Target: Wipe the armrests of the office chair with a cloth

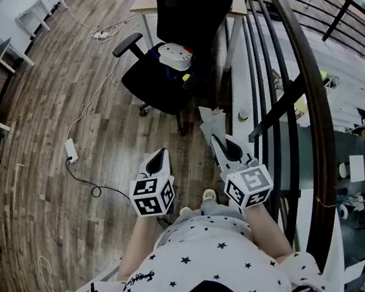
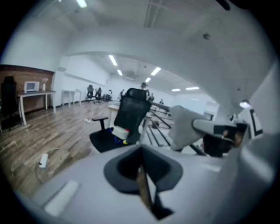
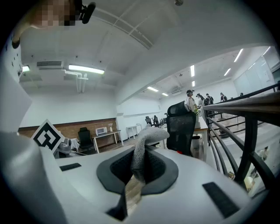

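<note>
no wiping has been started, as far as can be judged. the cloth (image 1: pixel 212 120) is clamped in the jaws of the right gripper (image 1: pixel 228 147), and a grey fold of it is seen standing up out of those jaws in the right gripper view. the left gripper (image 1: pixel 158 163) is held beside it with its jaws pressed together, and nothing is seen between them in the left gripper view. the chair (image 1: pixel 176 52) is placed well ahead of both grippers on the wood floor (image 1: pixel 50 122), close to a desk (image 1: pixel 144 0) and beside the railing (image 1: pixel 293 90). one armrest (image 1: pixel 128 44) is shown plainly at the picture's left side of the seat; the other cannot be made out in the head view. a white object (image 1: pixel 174 56) is seen lying on the seat. neither armrest is touched by cloth or gripper, so both are judged to be left to wipe. the part that can be counted as done is that the cloth is gripped and carried. what is left is for the chair to be reached, the cloth to be laid on one armrest and drawn along it, and the same to be done on the other.
</note>
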